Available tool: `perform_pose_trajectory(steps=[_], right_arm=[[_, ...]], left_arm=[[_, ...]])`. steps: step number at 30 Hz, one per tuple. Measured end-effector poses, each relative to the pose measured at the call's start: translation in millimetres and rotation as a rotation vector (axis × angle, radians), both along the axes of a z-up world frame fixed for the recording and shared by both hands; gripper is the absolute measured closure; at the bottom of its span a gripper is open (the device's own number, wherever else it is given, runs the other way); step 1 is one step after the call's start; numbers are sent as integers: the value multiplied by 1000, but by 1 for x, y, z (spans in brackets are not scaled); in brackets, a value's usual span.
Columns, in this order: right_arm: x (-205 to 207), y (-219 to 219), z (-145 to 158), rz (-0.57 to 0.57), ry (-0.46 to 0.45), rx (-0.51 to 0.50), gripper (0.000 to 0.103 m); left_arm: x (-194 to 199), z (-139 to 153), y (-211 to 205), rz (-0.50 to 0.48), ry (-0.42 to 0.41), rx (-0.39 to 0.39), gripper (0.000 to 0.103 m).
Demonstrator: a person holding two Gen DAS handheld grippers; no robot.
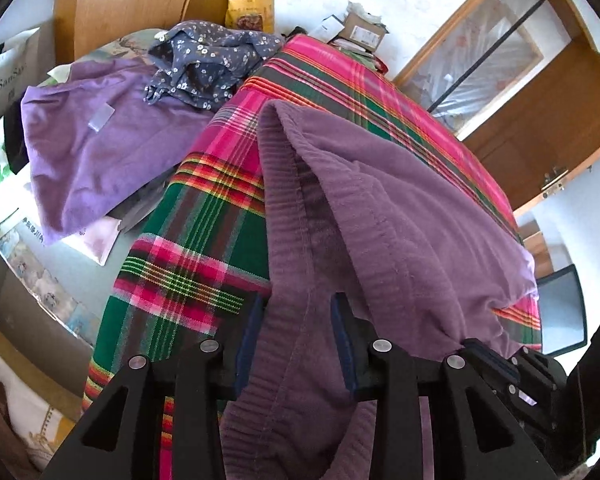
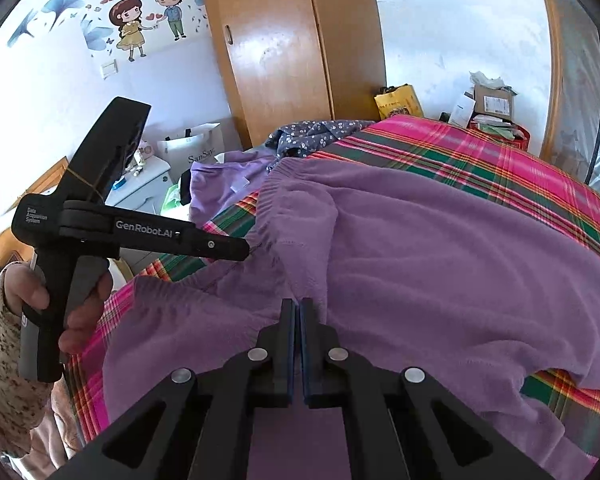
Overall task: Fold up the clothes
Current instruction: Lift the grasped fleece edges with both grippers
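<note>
A purple knit garment (image 1: 380,208) lies spread on the plaid bedspread (image 1: 188,248). In the left wrist view its ribbed hem runs between the fingers of my left gripper (image 1: 299,320), which stands open with the pads apart from the cloth. The right wrist view shows that left gripper (image 2: 246,250) from the side, its tip at the garment's hem, held by a hand (image 2: 80,312) in a floral sleeve. My right gripper (image 2: 299,306) is shut on a fold of the purple garment (image 2: 440,248). The right gripper (image 1: 476,346) also shows at the left wrist view's lower right, with cloth bunched at its tip.
A lilac garment (image 1: 100,152) and a blue floral garment (image 1: 208,60) lie at the bed's far left corner. Behind stand a wooden wardrobe (image 2: 276,48), a yellow bag (image 2: 398,102), cardboard boxes (image 2: 492,104), a white shopping bag (image 2: 196,152) and a white nightstand (image 2: 140,188).
</note>
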State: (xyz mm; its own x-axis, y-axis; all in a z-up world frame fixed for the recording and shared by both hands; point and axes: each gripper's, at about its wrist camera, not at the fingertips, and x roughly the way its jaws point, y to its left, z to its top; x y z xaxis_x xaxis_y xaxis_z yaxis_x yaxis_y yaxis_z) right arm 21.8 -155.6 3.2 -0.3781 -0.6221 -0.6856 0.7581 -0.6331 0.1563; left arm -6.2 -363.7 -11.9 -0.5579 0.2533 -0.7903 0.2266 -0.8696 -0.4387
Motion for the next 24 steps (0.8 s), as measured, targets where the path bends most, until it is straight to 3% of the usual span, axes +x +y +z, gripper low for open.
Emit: perform_pose_trajectory(steps=[7, 12, 17, 19, 24], right_arm=[[-1, 2, -1, 2, -10, -11, 101], [1, 2, -2, 2, -11, -10, 100], [0, 3, -3, -2, -18, -15, 100], [0, 2, -4, -4, -21, -14, 100], [-1, 3, -4, -10, -26, -14, 100]], left_arm=[[-3, 2, 9, -19, 7, -30, 67], [-5, -1, 7, -19, 10, 23, 75], [1, 0, 3, -2, 42, 55, 76], [2, 0, 2, -6, 59, 92, 76], [1, -4, -11, 12, 104, 265, 76]])
